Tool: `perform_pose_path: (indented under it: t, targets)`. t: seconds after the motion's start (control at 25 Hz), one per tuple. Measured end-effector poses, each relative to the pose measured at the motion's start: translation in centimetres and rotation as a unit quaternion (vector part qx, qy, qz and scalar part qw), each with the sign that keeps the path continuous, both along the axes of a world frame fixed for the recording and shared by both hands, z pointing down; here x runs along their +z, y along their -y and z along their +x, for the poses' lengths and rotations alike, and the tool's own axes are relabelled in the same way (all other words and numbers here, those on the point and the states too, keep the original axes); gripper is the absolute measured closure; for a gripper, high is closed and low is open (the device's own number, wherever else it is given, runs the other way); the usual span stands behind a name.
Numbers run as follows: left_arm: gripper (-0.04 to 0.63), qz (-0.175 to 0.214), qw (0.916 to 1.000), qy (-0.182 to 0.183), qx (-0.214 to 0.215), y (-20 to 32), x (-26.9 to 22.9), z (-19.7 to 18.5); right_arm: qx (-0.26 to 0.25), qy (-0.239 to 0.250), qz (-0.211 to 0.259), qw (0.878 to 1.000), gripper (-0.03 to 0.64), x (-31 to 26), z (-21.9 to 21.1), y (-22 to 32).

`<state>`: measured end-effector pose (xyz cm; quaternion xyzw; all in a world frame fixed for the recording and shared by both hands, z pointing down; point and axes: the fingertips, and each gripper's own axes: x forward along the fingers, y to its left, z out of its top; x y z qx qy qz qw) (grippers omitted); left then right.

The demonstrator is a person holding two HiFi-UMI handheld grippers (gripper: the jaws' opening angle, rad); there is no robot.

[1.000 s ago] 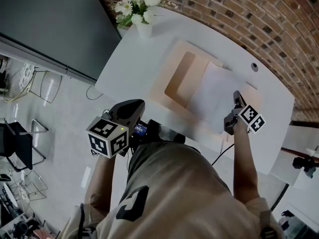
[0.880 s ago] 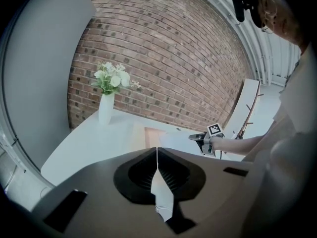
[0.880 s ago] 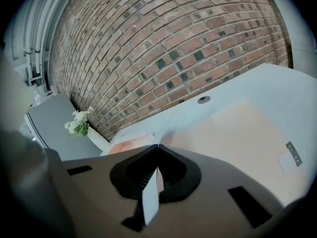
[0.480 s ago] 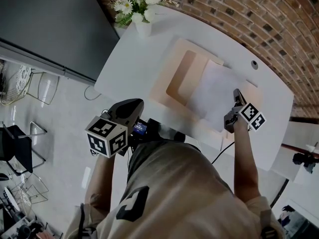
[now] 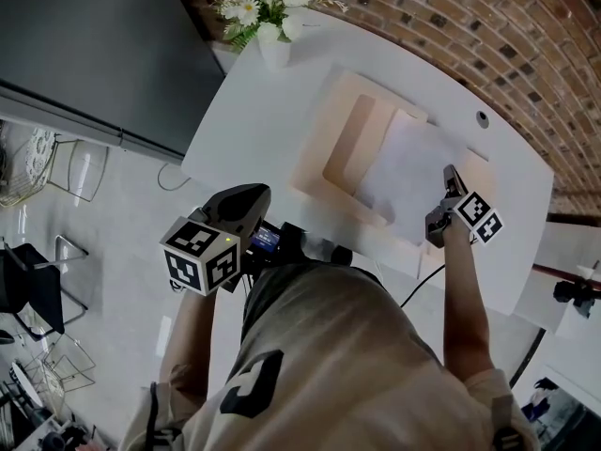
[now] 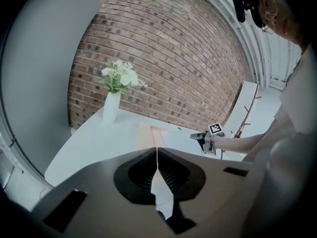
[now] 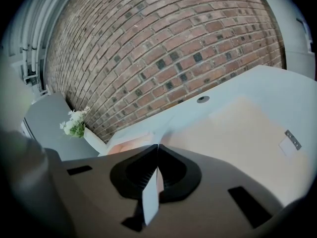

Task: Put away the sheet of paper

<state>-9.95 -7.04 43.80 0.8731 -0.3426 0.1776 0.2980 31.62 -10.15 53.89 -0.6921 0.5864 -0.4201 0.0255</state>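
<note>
Head view: right gripper (image 5: 449, 181) is over the near right part of the white table (image 5: 254, 111), pressed together on the near edge of the sheet of paper (image 5: 408, 172). The paper is plain white and flat. It runs forward and left from those jaws, over the right half of a beige tray (image 5: 324, 130), and its near part overhangs the tray's near rim. The tray's sunken left part, further left of the paper, is uncovered. The table's near edge runs just behind the right gripper, the brick wall (image 5: 470, 36) follows the far edge, and a small round hole (image 5: 482, 118) is ahead of the gripper. Bare tabletop runs left of the tray up to a vase of white flowers (image 5: 272, 26) at the far left corner. Left gripper (image 5: 246, 195) is off the table, behind its near edge, above the floor and close to the person's body. Left gripper view: left gripper (image 6: 157, 150) has its tips closed together on nothing. The table edge is ahead, with the vase ahead left and the right gripper (image 6: 203, 137) ahead right. Right gripper view: right gripper (image 7: 158, 147) is closed on the paper, seen edge-on as a white strip (image 7: 150, 200) between the jaws. A broad beige surface is to its right and the hole (image 7: 202, 99) is ahead.
</note>
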Motion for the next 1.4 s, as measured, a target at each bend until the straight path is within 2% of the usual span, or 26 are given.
perform_pose_path:
  t: [0.68, 1.4]
  targets:
    - [0.575, 0.0, 0.9991, -0.002, 0.043, 0.9, 0.2, -1.8, 0.032, -0.008, 0.001, 0.999, 0.594, -0.2, -1.0, -0.8]
    - [0.575, -0.006, 0.9989, -0.004, 0.047, 0.7, 0.9, -4.4, 0.044, -0.005, 0.014, 0.999, 0.594, -0.5, -2.8, 0.0]
